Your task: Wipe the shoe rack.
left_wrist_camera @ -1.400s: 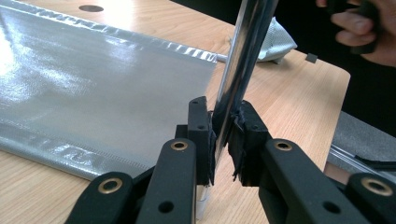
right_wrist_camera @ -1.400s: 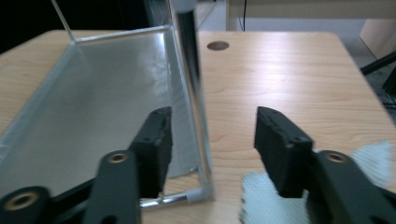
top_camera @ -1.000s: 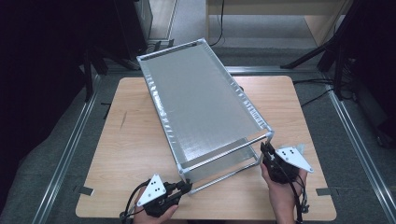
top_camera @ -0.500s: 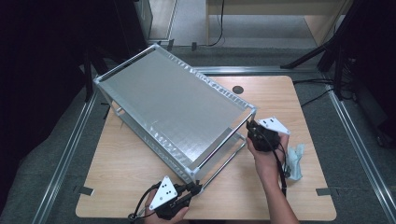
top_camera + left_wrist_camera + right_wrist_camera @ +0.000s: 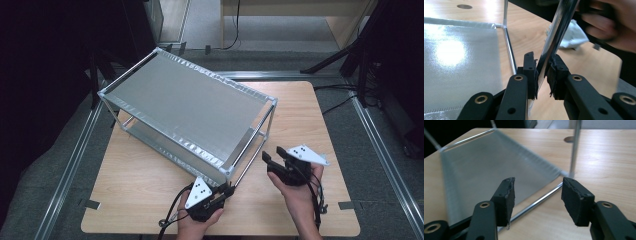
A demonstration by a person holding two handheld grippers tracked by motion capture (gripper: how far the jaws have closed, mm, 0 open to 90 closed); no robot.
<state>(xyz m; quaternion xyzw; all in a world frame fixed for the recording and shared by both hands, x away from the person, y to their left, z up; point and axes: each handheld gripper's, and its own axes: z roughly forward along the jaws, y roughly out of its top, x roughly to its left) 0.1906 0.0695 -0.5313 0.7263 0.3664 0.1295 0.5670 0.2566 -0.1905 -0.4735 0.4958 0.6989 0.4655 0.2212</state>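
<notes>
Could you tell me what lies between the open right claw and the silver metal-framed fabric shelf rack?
Only bare wooden tabletop, per the high view, separates right claw from rack.

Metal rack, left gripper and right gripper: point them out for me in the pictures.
metal rack [image 5: 185, 107], high view, on its grey top shelf.
left gripper [image 5: 543, 72], left gripper view, midway between fingertips.
right gripper [image 5: 537, 191], right gripper view, midway between fingertips.

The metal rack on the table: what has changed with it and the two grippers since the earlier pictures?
The rack has swung round on the table, its far end going left. The right gripper, which had held the rack's near corner, let go: its jaws have just been opening, with nothing between them, and it now stands apart from the frame. The left gripper stays shut on the near post.
</notes>
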